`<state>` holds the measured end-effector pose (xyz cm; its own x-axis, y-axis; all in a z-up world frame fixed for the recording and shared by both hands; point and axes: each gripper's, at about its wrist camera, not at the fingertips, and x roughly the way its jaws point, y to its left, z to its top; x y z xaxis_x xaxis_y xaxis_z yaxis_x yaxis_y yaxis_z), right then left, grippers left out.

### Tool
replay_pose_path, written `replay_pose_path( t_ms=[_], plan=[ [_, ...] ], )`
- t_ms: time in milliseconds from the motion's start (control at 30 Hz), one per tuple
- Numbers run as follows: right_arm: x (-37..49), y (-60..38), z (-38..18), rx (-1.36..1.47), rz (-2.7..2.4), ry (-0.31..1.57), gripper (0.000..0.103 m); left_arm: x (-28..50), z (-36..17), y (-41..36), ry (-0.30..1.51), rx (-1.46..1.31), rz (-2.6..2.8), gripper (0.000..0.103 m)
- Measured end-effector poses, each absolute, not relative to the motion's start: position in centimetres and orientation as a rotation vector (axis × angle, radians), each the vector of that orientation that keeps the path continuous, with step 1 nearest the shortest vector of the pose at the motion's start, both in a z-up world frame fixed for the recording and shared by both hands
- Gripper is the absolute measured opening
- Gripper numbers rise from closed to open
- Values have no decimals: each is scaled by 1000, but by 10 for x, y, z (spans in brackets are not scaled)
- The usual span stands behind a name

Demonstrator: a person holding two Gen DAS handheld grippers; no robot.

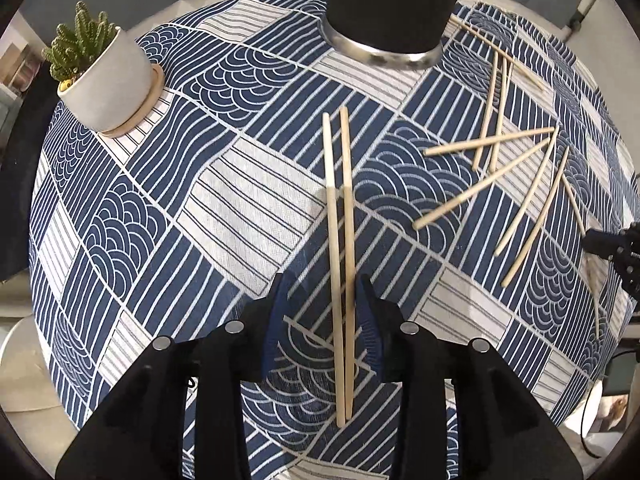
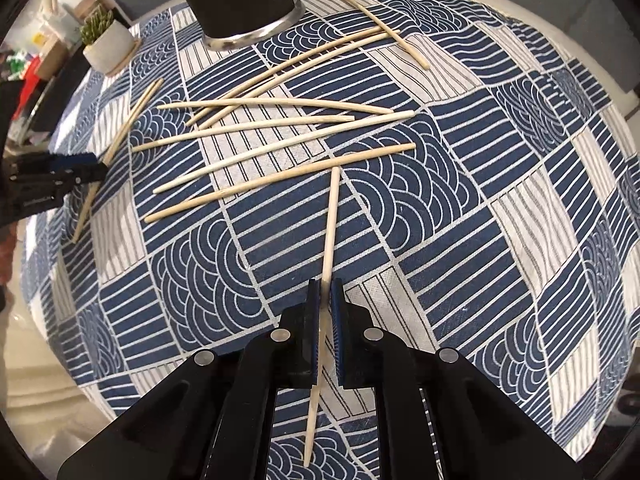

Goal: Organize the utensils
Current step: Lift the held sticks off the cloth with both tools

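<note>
Blue-and-white patterned cloth covers the round bench, printed with squares of scallops and stripes. At its far edge stands one black cylindrical cup with a silver metal base ring, the landmark for what follows.

Left of the cup, near the cloth's edge, sits one small green cactus in a white ceramic pot on a wooden saucer.

Directly in front of the cup, two pale wooden chopsticks lie side by side on the cloth as a pair, running straight away from the cup. Their near halves lie between the blue pads of the left hand-held gripper, whose jaws stand apart and released, clear of the sticks on the left side; on the right the pad is just beside them.

Right of the cup, a loose scatter of wooden chopsticks lies crossed over one another; about eight can be counted in the right wrist view, one of them near the cup's right side, though overlaps make the tally uncertain.

In front of that scatter, farther from the cup, the right hand-held gripper is clenched on one single wooden chopstick, which sticks out beyond the pads at both ends.
</note>
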<state>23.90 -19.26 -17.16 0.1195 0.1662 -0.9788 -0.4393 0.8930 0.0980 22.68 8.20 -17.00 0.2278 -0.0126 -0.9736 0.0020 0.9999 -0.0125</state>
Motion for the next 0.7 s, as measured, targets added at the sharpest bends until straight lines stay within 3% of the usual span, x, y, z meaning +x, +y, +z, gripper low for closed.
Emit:
replay_pose_path(
  t_ms=[67, 233, 533, 633, 700],
  plan=[
    [240, -191, -172, -239, 442, 1388, 6, 227, -170, 89, 1343, -49, -6, 30],
    [242, -197, -173, -200, 453, 1398, 6, 221, -167, 104, 1334, -160, -45, 30],
    [241, -181, -173, -297, 423, 1404, 7, 231, -166, 114, 1329, -65, -2, 36],
    [241, -174, -174, -326, 416, 1411, 7, 238, -173, 101, 1348, -4, -5, 43],
    [243, -170, -173, -334, 413, 1423, 13, 240, -172, 93, 1346, 58, 5, 45]
  ],
)
